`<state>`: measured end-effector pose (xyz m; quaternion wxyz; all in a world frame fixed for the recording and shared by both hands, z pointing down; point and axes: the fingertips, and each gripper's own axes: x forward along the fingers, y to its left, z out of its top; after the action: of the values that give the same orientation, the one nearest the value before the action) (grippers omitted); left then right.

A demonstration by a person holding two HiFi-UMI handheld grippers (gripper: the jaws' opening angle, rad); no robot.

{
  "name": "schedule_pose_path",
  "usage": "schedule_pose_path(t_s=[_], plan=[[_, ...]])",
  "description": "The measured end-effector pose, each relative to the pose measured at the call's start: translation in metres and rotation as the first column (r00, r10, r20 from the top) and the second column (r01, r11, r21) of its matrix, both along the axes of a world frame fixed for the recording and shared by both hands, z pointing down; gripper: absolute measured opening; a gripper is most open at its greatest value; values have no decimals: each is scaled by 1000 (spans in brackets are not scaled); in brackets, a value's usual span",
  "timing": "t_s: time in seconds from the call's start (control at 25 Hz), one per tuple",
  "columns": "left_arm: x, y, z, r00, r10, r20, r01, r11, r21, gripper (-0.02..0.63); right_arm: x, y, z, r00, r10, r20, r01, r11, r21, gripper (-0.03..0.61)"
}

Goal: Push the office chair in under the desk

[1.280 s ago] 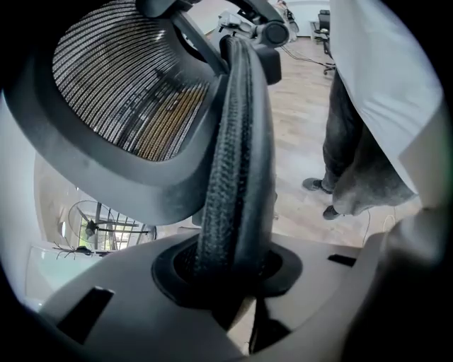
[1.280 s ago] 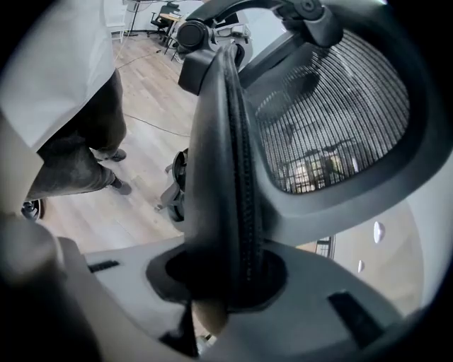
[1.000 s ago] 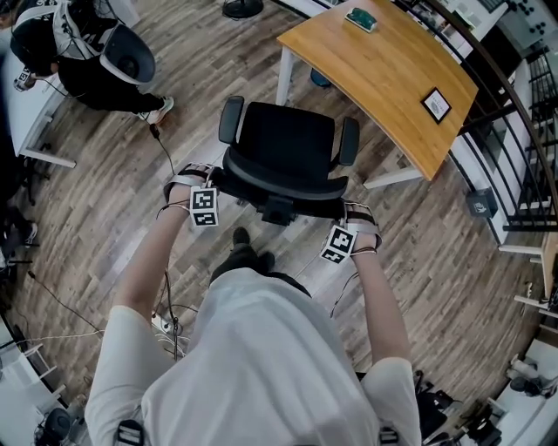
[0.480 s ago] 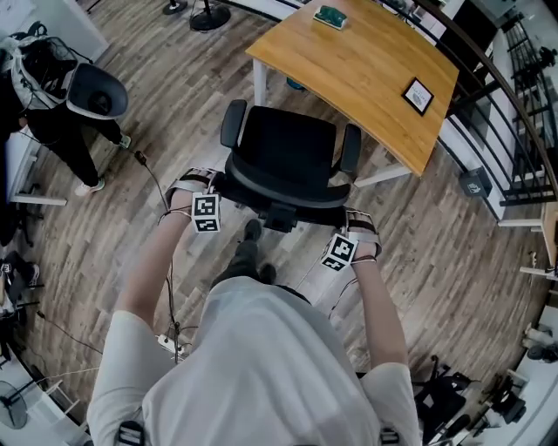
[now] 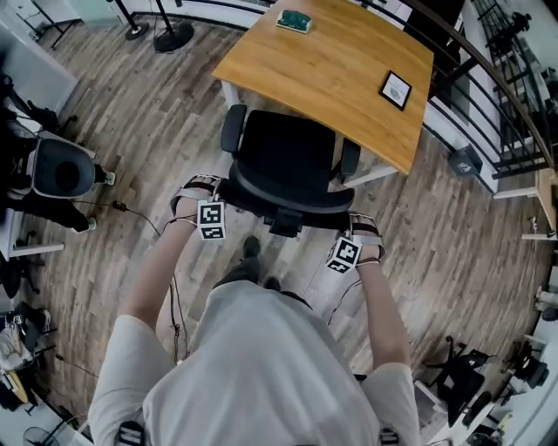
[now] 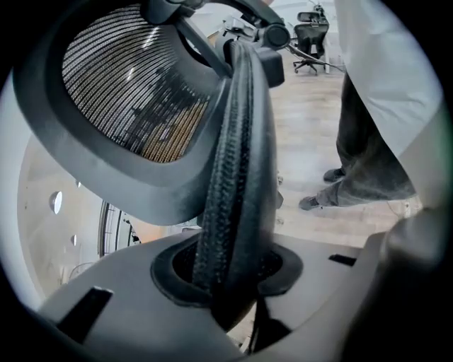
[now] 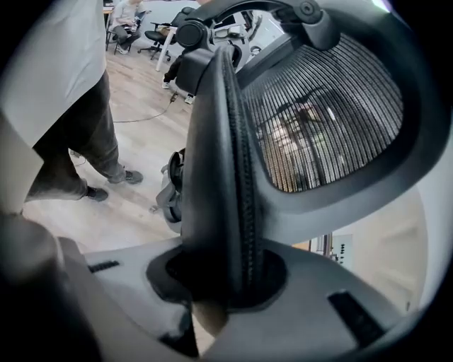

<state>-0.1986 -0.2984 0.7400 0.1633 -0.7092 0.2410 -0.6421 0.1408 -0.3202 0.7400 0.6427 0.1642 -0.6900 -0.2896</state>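
Observation:
The black office chair point(image 5: 288, 161) stands in front of the wooden desk point(image 5: 331, 65), its seat's front at the desk's near edge. My left gripper point(image 5: 212, 199) is shut on the left rim of the backrest point(image 5: 283, 193), and my right gripper point(image 5: 352, 235) is shut on its right rim. In the left gripper view the padded rim point(image 6: 233, 177) runs down between the jaws of the left gripper point(image 6: 230, 272), beside the mesh back point(image 6: 134, 92). In the right gripper view the rim point(image 7: 223, 177) sits clamped in the right gripper point(image 7: 223, 276) the same way.
On the desk lie a small framed card point(image 5: 396, 89) and a green object point(image 5: 294, 19). A white desk leg point(image 5: 373, 177) stands right of the chair. Another person with a round white seat point(image 5: 61, 174) is at the left, a cable point(image 5: 131, 212) on the floor, and a railing point(image 5: 514, 96) at the right.
The chair and both grippers have moved forward to the desk; the seat's front now meets the desk's edge. Both grips stay on the backrest rim.

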Motion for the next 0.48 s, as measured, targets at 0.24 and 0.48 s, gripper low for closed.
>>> schedule_pose_path(t_s=[0.24, 0.48], plan=[[6, -62, -1, 998, 70, -1, -70, 997, -5, 100, 6, -41, -3, 998, 69, 0, -69, 998, 3, 64], [17, -113, -2, 994, 112, -9, -112, 994, 11, 102, 15, -76, -3, 994, 108, 6, -108, 994, 7, 64]])
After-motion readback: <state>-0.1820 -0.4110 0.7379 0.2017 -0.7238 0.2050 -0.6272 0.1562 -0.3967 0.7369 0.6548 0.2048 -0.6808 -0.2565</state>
